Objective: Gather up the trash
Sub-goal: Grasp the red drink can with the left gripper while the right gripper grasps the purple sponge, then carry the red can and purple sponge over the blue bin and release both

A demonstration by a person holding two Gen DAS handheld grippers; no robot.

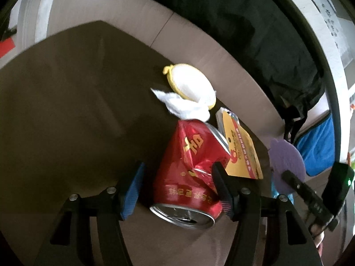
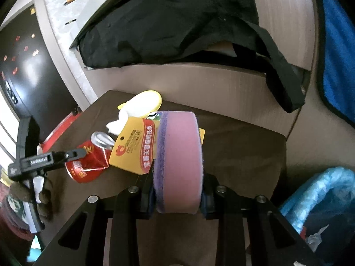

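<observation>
1. A dark brown table [image 2: 244, 150] against a tan wood-grain panel [image 2: 199, 84].
2. A black fabric bag [image 2: 168, 22] draped above the panel.
3. A blue cloth [image 2: 335, 44] hanging at the right.

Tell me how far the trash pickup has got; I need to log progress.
Nothing visibly binned. In hand: the right claw is shut on the pink sponge; the left claw is open around the crushed red can. Left on the table: tissue, yellow lid, yellow packet.
</observation>
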